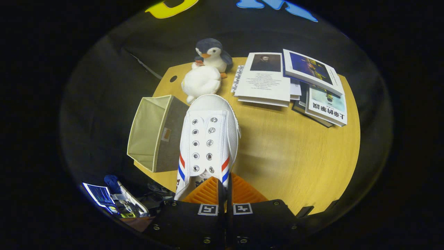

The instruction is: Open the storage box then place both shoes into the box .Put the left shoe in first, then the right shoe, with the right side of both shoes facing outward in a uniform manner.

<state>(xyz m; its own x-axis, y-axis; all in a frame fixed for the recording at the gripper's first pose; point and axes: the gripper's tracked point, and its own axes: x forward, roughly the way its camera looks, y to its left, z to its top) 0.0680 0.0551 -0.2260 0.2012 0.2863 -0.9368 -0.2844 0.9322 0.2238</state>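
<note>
While the white shoe (209, 139) points toe-forward straight ahead of the jaws, its heel end sits pinched between them; jaws nearly pressed together on the heel collar. Gripper (224, 189) holds the shoe above the worktop (295, 152), toe close by the plush toys (204, 74). Storage box (156, 133) lies open just left of the shoe, at the worktop's left edge. Books (291, 83) stacked near the far right edge
</note>
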